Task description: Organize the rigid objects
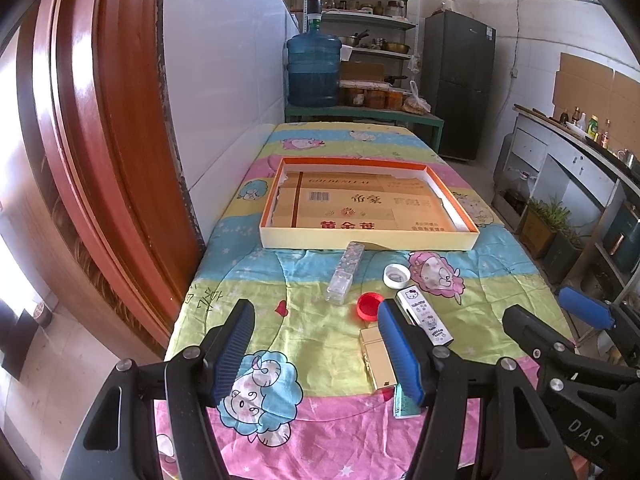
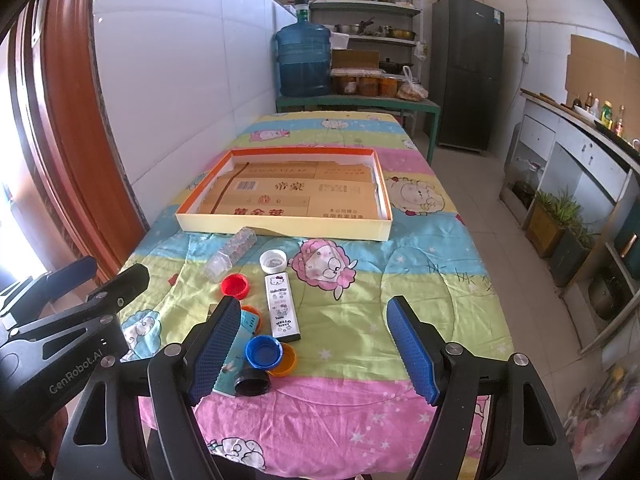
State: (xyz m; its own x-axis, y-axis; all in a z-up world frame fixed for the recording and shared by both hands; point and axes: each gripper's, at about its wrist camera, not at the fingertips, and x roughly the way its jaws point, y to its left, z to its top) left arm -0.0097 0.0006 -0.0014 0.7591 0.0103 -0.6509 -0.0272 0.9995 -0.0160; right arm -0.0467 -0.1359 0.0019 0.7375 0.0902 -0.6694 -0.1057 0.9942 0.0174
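On the table, under a cartoon-print cloth, the small rigid items lie clustered at the near edge: clear bottle, white cap, red cap, Hello Kitty case, blue cap, black cap, gold box. The shallow tray beyond holds only cardboard lining, none of the items. Both left claw and right claw hover, spread wide, gripping nothing; looks like the first pick is pending, calling for a descent onto one piece.

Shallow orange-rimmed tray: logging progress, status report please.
Left gripper open, right gripper open, both empty. Shallow orange-rimmed cardboard tray holds no items. Clear plastic bottle lies against its front wall.
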